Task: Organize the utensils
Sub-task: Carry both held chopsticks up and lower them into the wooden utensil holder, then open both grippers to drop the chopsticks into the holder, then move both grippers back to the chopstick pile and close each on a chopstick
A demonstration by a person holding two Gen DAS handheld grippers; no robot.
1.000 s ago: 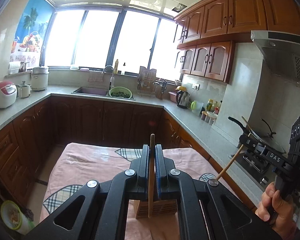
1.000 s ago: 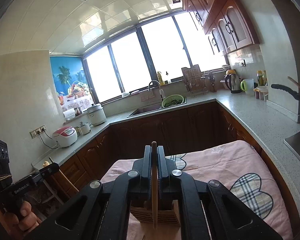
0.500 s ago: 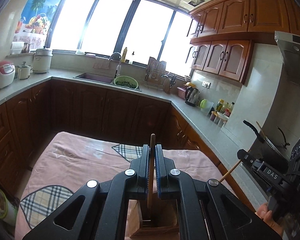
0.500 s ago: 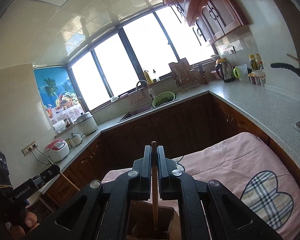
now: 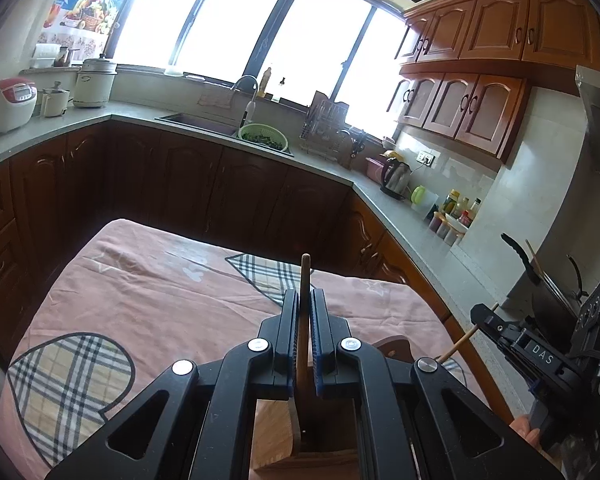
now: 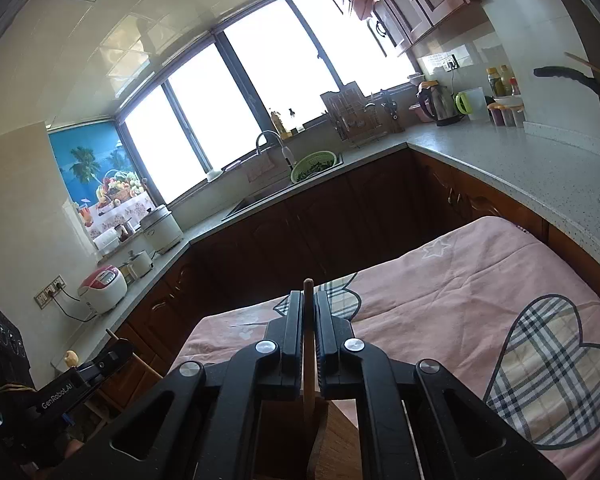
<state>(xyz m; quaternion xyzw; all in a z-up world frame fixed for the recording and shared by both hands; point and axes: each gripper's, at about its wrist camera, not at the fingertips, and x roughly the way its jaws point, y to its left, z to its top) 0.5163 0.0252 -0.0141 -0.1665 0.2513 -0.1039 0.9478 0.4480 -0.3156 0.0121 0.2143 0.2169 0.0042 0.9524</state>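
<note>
My left gripper [image 5: 304,300] is shut on a thin wooden utensil handle [image 5: 304,276] that stands upright between its pads, its lower end down in a wooden utensil holder [image 5: 276,436] on the pink-clothed table [image 5: 160,292]. My right gripper [image 6: 308,300] is shut on another wooden utensil handle [image 6: 308,292], its lower end in the wooden holder [image 6: 340,440] too. The right gripper shows at the right edge of the left wrist view [image 5: 482,316], the left gripper at the lower left of the right wrist view [image 6: 118,354].
Dark wooden cabinets and a grey countertop [image 5: 416,220] wrap round the table. A sink with a green colander [image 5: 264,138] is at the back. A pan with a black handle [image 5: 518,254] sits on the stove at the right. A rice cooker [image 5: 8,102] stands at the left.
Both grippers have come down with their utensils towards the holder. It now shows larger and closer below the jaws, with the utensil ends lower inside it.
</note>
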